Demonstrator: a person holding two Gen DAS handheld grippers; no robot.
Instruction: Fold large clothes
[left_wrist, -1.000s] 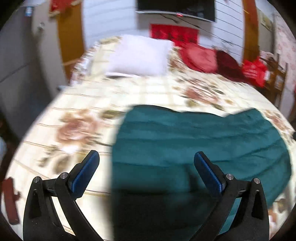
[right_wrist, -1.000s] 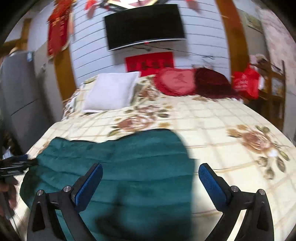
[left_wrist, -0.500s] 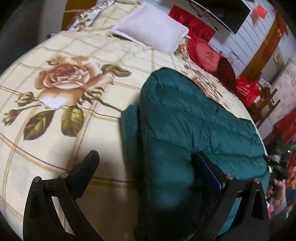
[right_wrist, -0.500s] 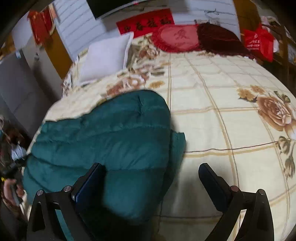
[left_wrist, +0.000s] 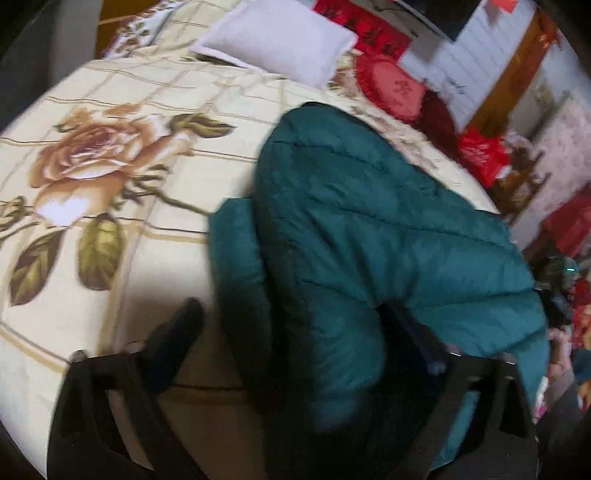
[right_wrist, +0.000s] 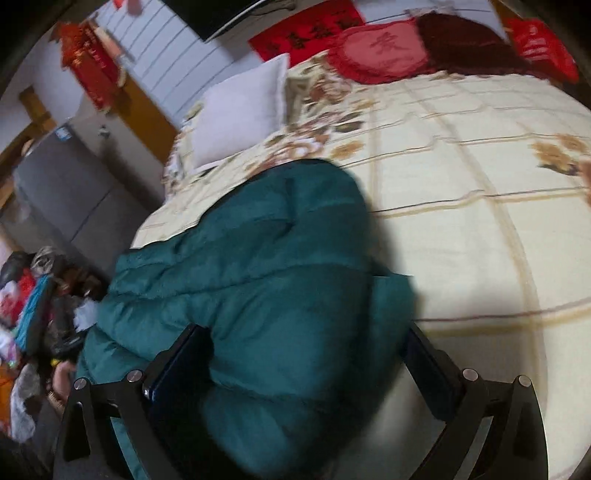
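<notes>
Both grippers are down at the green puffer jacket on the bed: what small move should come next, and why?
Probably close both grippers. The left gripper and the right gripper are open, each straddling a bulging end of the green jacket, which lies on the floral bedspread; neither grips it yet.

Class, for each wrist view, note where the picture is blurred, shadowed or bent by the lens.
Left wrist view: motion blur smears the puffy teal quilted jacket and left gripper; dark shadow lies between the fingers; the floral cream bedspread bulges, fisheye-curved. Right wrist view: similar blur, shadow beneath the right gripper, black corners.
</notes>
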